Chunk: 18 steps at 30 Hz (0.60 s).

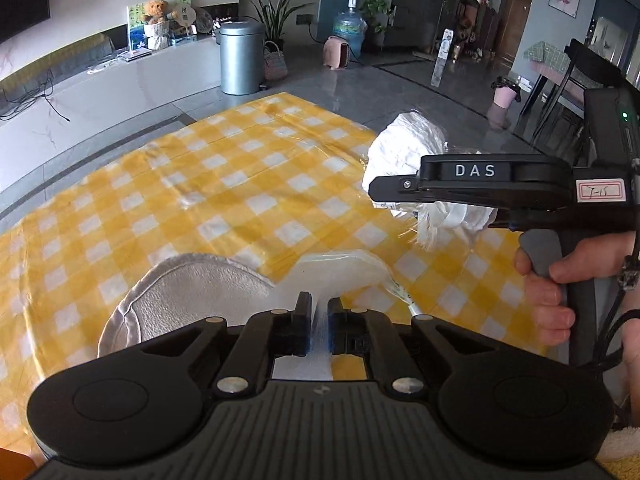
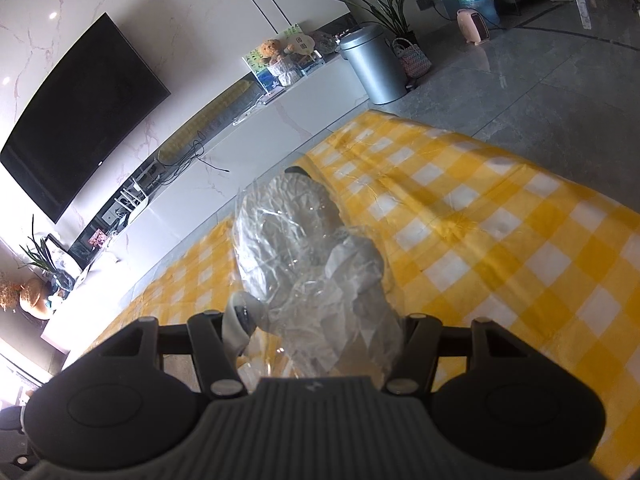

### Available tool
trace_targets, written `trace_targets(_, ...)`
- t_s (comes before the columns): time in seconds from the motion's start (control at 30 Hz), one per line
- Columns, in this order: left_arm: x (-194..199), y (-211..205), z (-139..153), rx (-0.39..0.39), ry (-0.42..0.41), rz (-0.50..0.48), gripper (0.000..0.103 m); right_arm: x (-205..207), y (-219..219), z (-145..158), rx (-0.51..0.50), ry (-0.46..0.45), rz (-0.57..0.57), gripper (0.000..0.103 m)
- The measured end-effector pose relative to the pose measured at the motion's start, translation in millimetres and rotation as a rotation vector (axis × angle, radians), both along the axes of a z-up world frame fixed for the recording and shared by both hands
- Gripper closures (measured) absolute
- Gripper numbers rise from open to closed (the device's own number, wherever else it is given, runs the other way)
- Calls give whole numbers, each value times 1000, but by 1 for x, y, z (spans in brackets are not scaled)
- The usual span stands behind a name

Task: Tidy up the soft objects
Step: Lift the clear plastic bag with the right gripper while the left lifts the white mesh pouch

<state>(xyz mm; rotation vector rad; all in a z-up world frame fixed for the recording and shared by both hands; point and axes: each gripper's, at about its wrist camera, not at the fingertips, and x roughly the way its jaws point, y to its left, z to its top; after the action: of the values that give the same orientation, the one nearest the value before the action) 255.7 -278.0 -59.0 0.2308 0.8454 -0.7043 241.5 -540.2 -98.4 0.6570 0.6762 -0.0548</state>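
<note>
A: Left tongs [image 1: 319, 322], status?

B: Closed nearly all the way, pinching a thin fold of a white soft pad [image 1: 340, 272] in clear wrap. The pad hangs from the pinch just above the surface [image 1: 200, 184], which wears a yellow-and-white check cloth.

A: Anything beside it?

B: A silver quilted cushion [image 1: 188, 292] lies flat on the cloth, just left of the pad, its edge touching or overlapping the pad; cannot tell which.

A: Right tongs?

B: Right tongs [image 2: 316, 320] stand partly apart, with a bundle of white soft items in a crinkled clear plastic bag [image 2: 304, 248] between the fingers. The bag fills the gap and is carried clear of the cloth. In the left wrist view the same bag [image 1: 404, 148] sits under the black tool body, above the right edge of the surface, and a hand [image 1: 552, 284] wraps the grey handle.

A: Are the pads pressing on it?

B: The bag hides the fingertips, but it hangs off the cloth with nothing else under it.

A: Background?

B: Grey bin [image 1: 241, 58] on the floor beyond the surface, teddy bear [image 1: 155, 12] on the white ledge.
</note>
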Motion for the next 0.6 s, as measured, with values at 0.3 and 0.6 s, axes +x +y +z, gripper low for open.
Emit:
trace_targets(0.3,-18,-5,3,74,-104,31,102,-1,-2,2,14,-11,9,43)
trace_targets(0.6,-68,47,79,-33,-304,172,102,-8,1,15,27,-58,40,43)
